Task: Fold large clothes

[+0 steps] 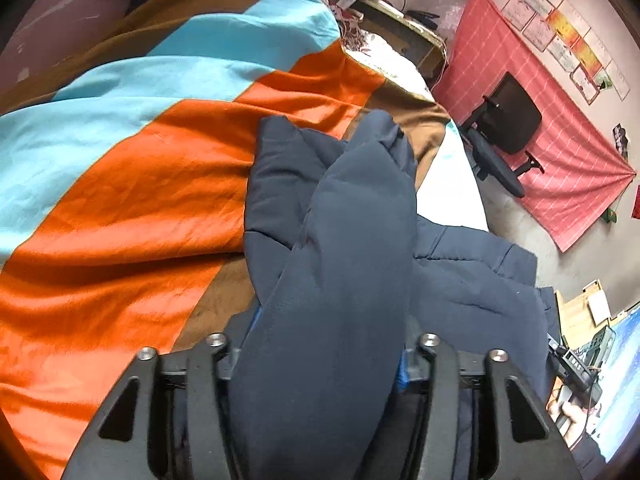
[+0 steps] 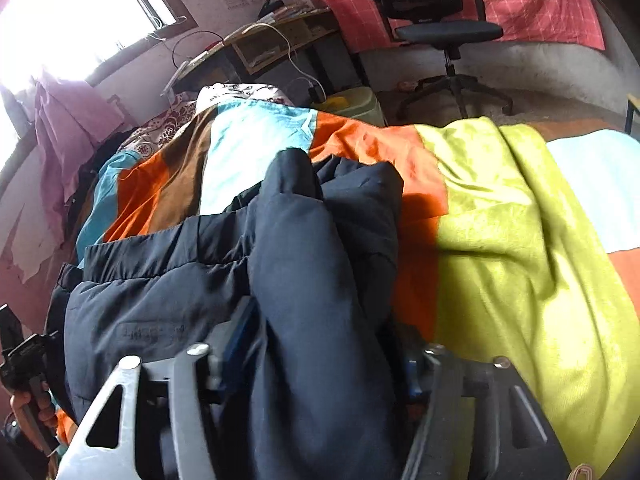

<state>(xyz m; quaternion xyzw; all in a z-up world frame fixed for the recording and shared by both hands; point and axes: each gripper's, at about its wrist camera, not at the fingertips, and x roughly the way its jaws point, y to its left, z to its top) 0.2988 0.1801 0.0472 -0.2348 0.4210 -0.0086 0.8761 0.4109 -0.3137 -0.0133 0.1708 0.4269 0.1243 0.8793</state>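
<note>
Because the dark blue padded jacket [image 1: 332, 264] is thick and quilted, we judge it soft, bulky and fairly light, with a smooth shell that may slide through a pinch. It lies on the bed, over the striped bedspread [image 1: 132, 184], close to the bed's edge, and part of it rises toward each camera.

In the left wrist view, the left hand-held gripper [image 1: 320, 364] has a thick fold of the jacket running between its fingers, so we take it as clamped on the cloth. The right hand-held gripper [image 2: 316, 364] shows the same in its own view: a puffed length, perhaps a sleeve, passes through its narrow gap and drapes forward onto the rest of the jacket.

We would hold at seams, cuffs or the hem, where the padding is thinner and the stitching gives the fingers something to bite. A grip on the fat middle of a panel could slip.

A yellow-green blanket [image 2: 520, 232] lies beside the jacket. We see no basket, box or other container with anything in it.
</note>
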